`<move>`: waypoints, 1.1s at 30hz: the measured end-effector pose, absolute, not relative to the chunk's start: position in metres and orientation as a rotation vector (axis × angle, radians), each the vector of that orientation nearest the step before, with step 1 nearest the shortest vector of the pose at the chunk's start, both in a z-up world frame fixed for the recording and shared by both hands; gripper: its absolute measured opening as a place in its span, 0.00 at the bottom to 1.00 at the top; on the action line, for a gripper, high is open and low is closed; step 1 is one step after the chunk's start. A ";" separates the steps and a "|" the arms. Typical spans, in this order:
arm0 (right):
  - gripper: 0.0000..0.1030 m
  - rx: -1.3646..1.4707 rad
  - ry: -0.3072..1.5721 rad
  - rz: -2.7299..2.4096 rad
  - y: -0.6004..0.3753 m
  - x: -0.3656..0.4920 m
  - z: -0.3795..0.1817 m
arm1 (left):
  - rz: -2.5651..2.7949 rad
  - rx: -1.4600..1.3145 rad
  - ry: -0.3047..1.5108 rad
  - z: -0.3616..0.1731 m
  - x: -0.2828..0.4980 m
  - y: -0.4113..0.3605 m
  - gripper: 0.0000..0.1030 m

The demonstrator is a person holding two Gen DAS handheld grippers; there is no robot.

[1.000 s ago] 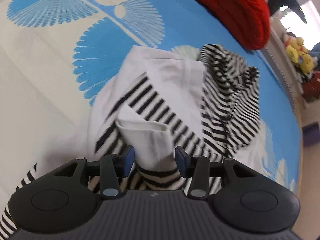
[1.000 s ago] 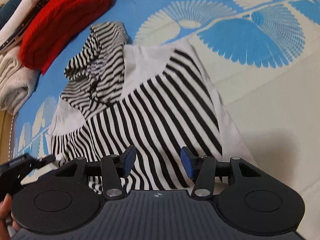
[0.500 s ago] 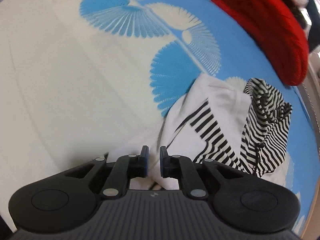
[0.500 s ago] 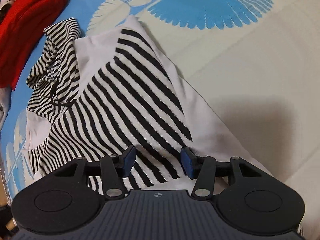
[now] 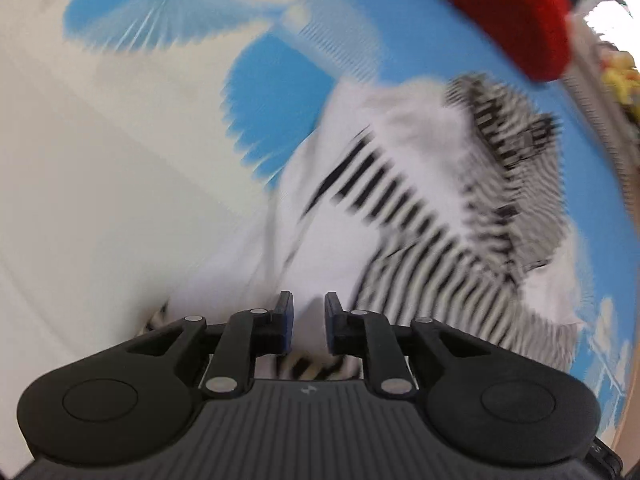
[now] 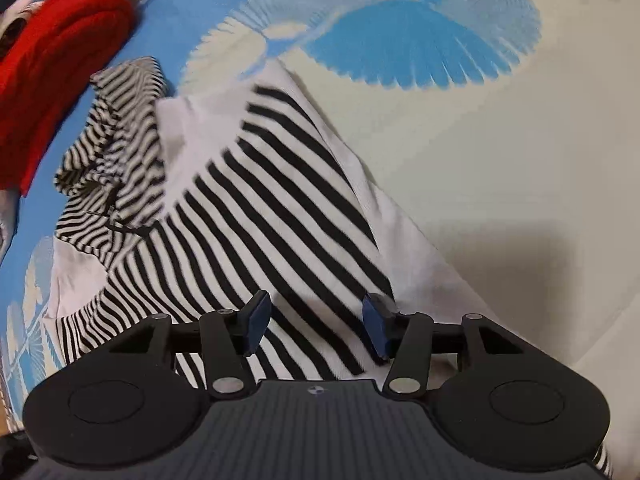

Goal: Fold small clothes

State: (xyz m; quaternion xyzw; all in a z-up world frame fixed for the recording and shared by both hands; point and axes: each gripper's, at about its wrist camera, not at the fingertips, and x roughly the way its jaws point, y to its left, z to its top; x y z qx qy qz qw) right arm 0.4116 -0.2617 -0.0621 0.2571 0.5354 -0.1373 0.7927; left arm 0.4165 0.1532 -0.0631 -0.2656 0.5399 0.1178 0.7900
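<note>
A small black-and-white striped hooded top (image 6: pixel 260 208) lies spread on the blue and cream patterned bed cover, hood toward the far left. It also shows, blurred, in the left wrist view (image 5: pixel 400 216). My left gripper (image 5: pixel 308 326) is nearly shut on a fold of the top's white and striped cloth at its near edge. My right gripper (image 6: pixel 316 328) is open, jaws wide apart, just above the striped front near its hem and holding nothing.
A red knitted garment (image 6: pixel 52 64) lies beyond the hood, also in the left wrist view (image 5: pixel 512 12). Pale folded clothes sit at the far left edge of the right wrist view. The bed cover (image 6: pixel 500 184) stretches to the right.
My left gripper has closed on the cloth fold and is moving fast, blurring its view. My right gripper has moved a little closer over the striped front, staying open.
</note>
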 end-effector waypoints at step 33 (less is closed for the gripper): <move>0.54 -0.041 0.940 -0.235 -0.290 0.418 0.014 | -0.011 -0.069 0.821 0.000 0.494 0.076 0.20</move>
